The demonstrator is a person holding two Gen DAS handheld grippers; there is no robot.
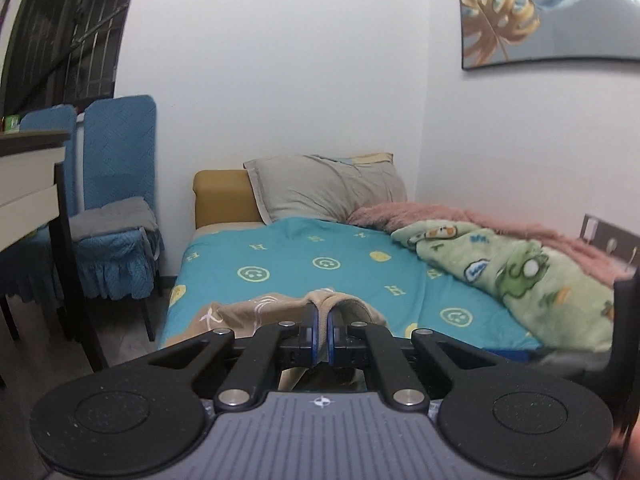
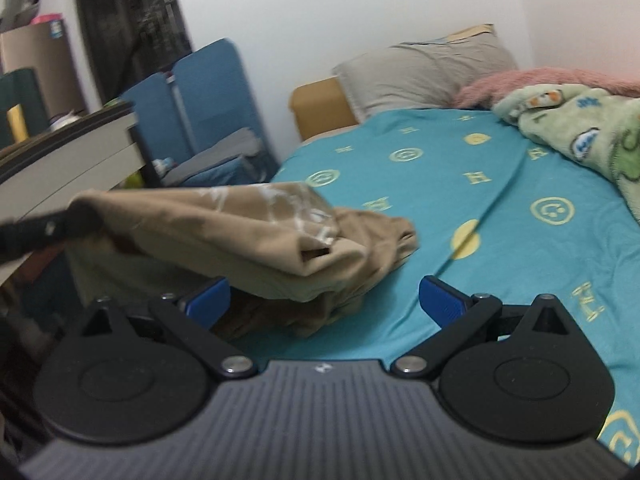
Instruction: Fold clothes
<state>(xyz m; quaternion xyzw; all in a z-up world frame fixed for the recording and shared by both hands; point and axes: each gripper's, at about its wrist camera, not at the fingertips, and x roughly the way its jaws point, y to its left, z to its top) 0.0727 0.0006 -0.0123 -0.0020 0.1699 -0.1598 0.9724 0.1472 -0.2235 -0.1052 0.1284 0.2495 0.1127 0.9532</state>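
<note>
A tan garment with white print [image 2: 240,232] lies bunched at the near left edge of the bed, partly lifted. My left gripper [image 1: 322,312] is shut on a fold of this tan garment [image 1: 256,310] and holds it up; it also shows in the right wrist view [image 2: 72,220] at the garment's left end. My right gripper [image 2: 324,300] is open, its blue pads [image 2: 440,300] either side of the garment's near hem, just above the sheet. It holds nothing.
The bed has a teal smiley-print sheet [image 1: 320,264]. A grey pillow [image 1: 324,188] lies at its head, a green cartoon blanket [image 1: 520,272] and a pink blanket [image 1: 460,216] on the right. Blue-covered chairs [image 1: 116,208] and a white desk [image 1: 28,184] stand left of the bed.
</note>
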